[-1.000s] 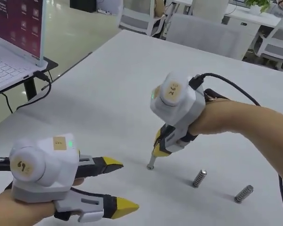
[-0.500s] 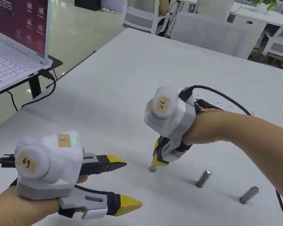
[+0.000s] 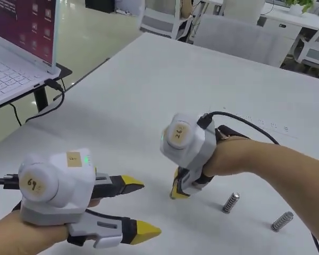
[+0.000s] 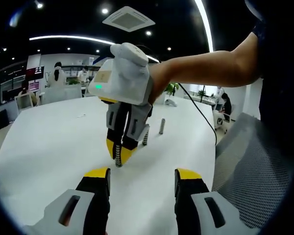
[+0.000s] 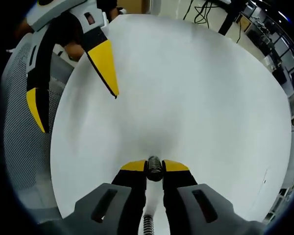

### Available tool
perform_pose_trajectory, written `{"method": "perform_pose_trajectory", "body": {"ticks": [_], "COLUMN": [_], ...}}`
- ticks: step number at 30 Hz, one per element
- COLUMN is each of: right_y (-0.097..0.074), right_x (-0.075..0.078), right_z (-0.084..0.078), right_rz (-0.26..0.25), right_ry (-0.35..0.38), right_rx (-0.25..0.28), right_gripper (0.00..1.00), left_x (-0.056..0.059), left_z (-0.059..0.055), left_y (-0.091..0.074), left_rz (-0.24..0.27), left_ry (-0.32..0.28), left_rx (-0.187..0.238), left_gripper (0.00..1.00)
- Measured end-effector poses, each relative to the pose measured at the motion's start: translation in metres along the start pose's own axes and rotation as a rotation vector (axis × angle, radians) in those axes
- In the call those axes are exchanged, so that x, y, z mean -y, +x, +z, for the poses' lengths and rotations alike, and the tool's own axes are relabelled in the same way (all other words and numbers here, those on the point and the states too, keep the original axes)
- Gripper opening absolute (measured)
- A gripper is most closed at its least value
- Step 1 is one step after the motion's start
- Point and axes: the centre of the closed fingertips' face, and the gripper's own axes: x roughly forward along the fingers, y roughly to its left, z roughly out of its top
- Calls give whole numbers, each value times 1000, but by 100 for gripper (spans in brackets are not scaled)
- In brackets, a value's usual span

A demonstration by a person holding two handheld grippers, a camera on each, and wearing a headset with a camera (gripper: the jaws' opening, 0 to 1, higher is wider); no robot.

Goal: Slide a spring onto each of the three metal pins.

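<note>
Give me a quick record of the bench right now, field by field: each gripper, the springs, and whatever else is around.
left gripper: open, holding nothing
right gripper: pointing down, tips at the table, shut on a spring
other springs: two, standing on the table to the right of the right gripper, apart from both grippers; the second further right
laptop: open, on a separate surface at the left
</note>
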Motion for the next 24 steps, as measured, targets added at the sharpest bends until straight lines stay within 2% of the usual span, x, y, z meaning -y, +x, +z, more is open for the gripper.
{"method": "perform_pose_trajectory", "body": {"ticks": [9, 24], "right_y": [-2, -20], "right_x": [2, 0], "right_z": [-3, -17], "right_rz": [-10, -36], "right_ry": [16, 79], "right_rx": [10, 44], "right_gripper": [15, 17], "left_x": [1, 3], "left_z": [0, 3], "left_y": [1, 3], "left_rz": [-3, -9], "left_ry": [2, 13], "left_rx": [-4, -10], "left_gripper": [47, 48]}}
